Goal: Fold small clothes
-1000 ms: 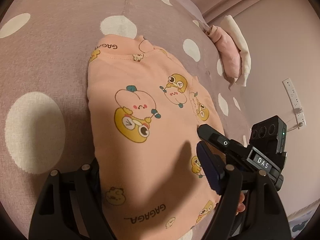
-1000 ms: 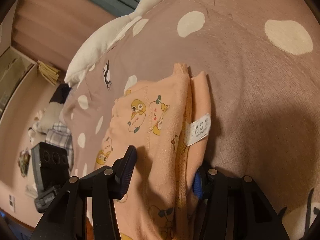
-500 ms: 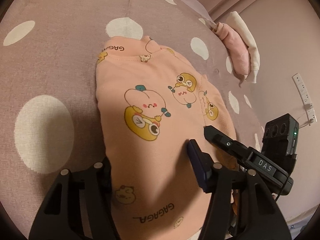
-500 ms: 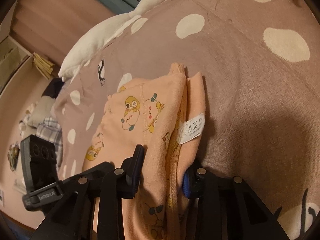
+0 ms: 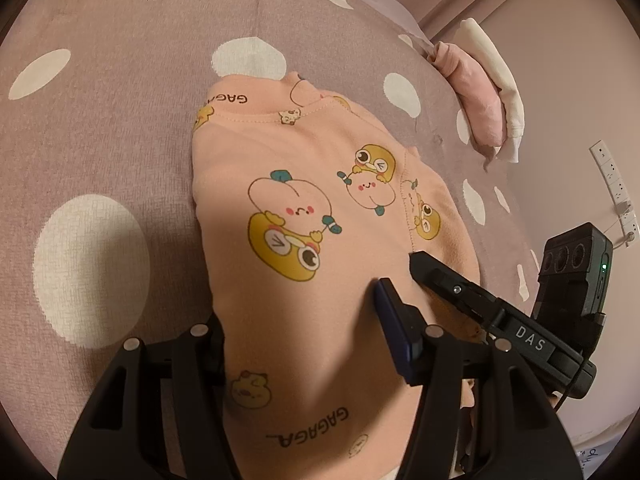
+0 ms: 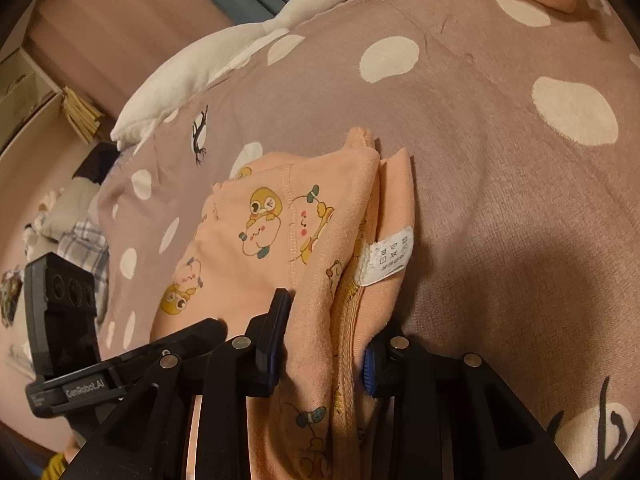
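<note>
A small peach-pink cartoon-print garment (image 5: 304,216) lies folded on the mauve polka-dot bedspread (image 5: 104,120). My left gripper (image 5: 300,336) straddles its near edge, with cloth between the jaws, which are closing on it. In the right wrist view the garment (image 6: 280,232) shows its folded edge and a white care label (image 6: 386,256). My right gripper (image 6: 324,344) has closed on that layered edge, a finger on each side. The right gripper also shows in the left wrist view (image 5: 480,304).
A white goose plush (image 6: 224,56) lies along the far side of the bed. A pink and white folded pile (image 5: 484,92) sits at the bed's edge by the wall. A wall socket strip (image 5: 616,188) is at the right.
Both grippers moved in over the garment's near edge and their jaws narrowed around the cloth. The garment stayed in place on the bed.
</note>
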`<state>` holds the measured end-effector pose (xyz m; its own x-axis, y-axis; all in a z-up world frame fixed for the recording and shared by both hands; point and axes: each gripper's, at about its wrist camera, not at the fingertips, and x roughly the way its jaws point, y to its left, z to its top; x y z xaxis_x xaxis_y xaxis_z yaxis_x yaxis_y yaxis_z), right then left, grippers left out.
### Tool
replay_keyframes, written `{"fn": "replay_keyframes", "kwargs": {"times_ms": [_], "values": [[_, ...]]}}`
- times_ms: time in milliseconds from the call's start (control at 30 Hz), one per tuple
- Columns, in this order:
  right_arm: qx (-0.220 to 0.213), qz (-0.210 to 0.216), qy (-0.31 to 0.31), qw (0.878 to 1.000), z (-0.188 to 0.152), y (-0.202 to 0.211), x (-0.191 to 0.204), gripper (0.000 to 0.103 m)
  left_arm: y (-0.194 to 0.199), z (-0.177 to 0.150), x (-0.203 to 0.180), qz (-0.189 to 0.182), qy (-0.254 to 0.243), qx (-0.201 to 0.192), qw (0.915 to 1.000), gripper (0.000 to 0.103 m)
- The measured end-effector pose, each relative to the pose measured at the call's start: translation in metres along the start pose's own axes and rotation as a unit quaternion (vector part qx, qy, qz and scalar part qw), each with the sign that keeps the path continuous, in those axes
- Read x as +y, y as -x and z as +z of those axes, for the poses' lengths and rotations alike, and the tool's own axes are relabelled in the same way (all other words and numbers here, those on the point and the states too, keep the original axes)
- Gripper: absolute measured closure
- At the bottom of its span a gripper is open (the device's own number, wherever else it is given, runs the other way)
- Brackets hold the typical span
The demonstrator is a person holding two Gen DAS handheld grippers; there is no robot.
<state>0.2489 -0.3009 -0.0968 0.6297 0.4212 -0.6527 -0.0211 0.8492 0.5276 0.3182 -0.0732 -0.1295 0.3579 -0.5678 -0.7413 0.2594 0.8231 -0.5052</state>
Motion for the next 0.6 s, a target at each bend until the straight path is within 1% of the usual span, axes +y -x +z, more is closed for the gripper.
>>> {"fn": "replay_keyframes", "kwargs": {"times_ms": [167, 600], "values": [[-0.001, -0.007, 0.004, 1.0, -0.0002, 0.0, 0.0016, 0.071, -0.0003, 0.0001, 0.0003, 0.0, -0.001, 0.0, 1.0, 0.044], [-0.001, -0.01, 0.007, 1.0, 0.0002, -0.0008, 0.0036, 0.071, -0.0004, 0.0006, 0.0004, 0.0, -0.001, 0.001, 1.0, 0.044]]}}
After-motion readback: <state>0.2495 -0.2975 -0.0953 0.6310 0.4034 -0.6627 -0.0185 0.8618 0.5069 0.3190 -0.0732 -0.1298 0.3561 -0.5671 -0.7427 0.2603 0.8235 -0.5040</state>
